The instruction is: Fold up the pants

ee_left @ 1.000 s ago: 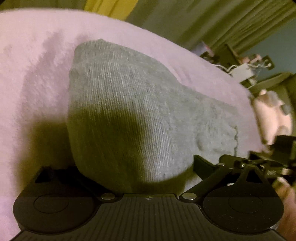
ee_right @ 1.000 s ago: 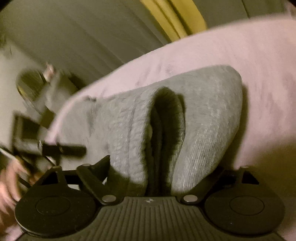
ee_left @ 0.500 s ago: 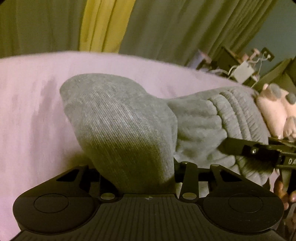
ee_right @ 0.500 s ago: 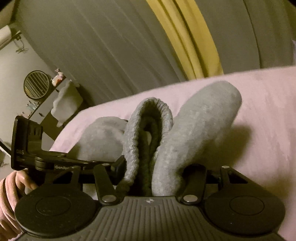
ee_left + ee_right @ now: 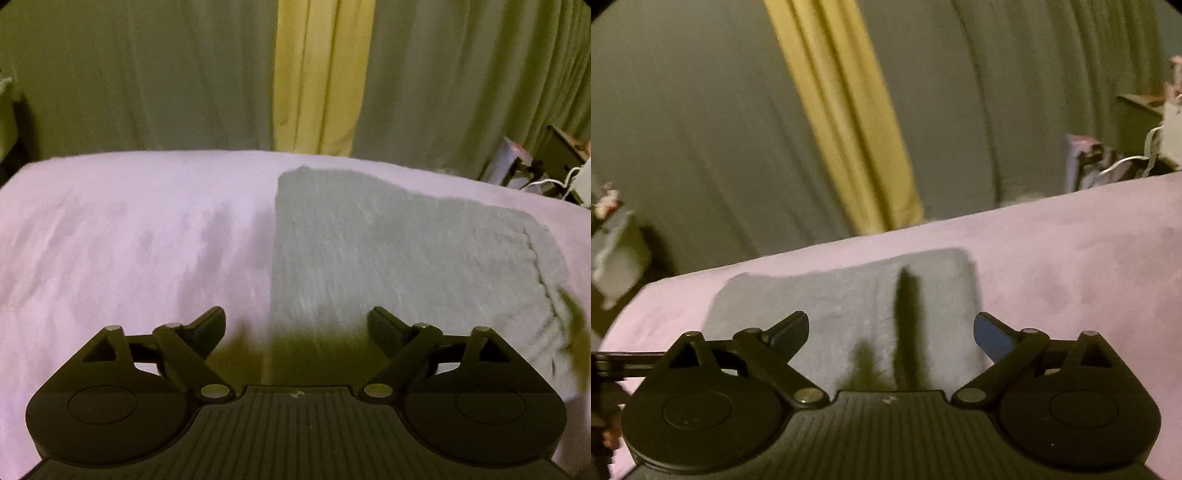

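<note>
The grey pants (image 5: 388, 254) lie flat in a folded rectangle on the pink bed cover (image 5: 129, 240). In the left wrist view their left edge runs straight up from between my fingers, and the ribbed waistband (image 5: 546, 295) is at the right. My left gripper (image 5: 297, 325) is open and empty, just above the near edge of the pants. In the right wrist view the pants (image 5: 831, 295) lie ahead of my right gripper (image 5: 890, 328), which is open and empty. A dark narrow shadow crosses the cloth there.
Green curtains with a yellow strip (image 5: 317, 81) hang behind the bed. Cluttered furniture with cables (image 5: 554, 173) stands at the far right. The bed cover (image 5: 1071, 258) spreads to the right of the pants in the right wrist view.
Both grippers held bunched grey cloth half a second ago. Now both have opened and pulled back, and the pants lie flat on the bed.
</note>
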Motion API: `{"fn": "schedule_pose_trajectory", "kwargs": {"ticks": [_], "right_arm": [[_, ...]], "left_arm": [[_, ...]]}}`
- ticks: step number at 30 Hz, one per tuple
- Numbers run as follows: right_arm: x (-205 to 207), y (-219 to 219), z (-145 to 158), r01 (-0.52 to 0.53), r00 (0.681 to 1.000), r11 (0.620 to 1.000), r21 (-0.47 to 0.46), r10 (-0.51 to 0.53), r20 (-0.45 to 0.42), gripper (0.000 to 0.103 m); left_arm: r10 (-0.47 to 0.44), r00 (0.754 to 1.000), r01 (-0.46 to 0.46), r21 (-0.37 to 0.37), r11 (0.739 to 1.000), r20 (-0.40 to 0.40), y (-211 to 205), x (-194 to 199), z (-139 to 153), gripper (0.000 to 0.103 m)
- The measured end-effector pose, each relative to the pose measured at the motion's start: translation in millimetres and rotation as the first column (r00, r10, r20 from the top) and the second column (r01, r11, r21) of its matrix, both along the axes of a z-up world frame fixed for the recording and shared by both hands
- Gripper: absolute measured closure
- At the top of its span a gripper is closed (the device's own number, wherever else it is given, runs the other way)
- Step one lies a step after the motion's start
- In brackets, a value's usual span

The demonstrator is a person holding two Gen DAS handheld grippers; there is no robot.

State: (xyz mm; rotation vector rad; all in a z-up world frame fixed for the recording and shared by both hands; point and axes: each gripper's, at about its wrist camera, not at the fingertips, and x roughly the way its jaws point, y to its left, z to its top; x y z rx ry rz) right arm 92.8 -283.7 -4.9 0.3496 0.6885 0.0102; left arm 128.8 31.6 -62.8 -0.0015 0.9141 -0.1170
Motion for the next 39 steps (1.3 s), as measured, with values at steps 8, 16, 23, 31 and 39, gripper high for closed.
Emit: {"fn": "schedule_pose_trajectory", "kwargs": {"ticks": [8, 16, 23, 31, 39], "right_arm": [[-37.3, 37.1, -9.8, -0.129, 0.988, 0.992, 0.008, 0.127, 0.092, 0.065], [-23.3, 38.3, -61.5, -0.132, 0.989, 0.991, 0.007, 0.132, -0.065, 0.086], [-58.6, 53.7, -67.4, 0.055, 0.998, 0.998, 0.020, -0.054, -0.041, 0.078], [-43.2, 70.5, -40.8, 0.100, 0.990, 0.992, -0.077, -0.091, 0.107, 0.069], [-41.4, 103.7, -74.0, -0.050, 0.999, 0.910, -0.411, 0.048, -0.016, 0.051]], "left_arm": [[-0.035, 0.999, 0.035, -0.033, 0.999, -0.006, -0.4, -44.5, -24.6, 0.007], [-0.017, 1.000, 0.017, -0.047, 0.999, -0.005, 34.2, -73.1, -9.9, 0.006], [0.210, 0.977, -0.211, 0.010, 0.977, 0.040, 69.1, -123.8, -19.0, 0.006], [0.282, 0.959, -0.282, 0.024, 0.959, -0.039, 73.8, -118.3, -29.3, 0.006], [0.359, 0.931, -0.359, 0.007, 0.933, -0.071, 86.0, -118.1, -35.9, 0.006]]}}
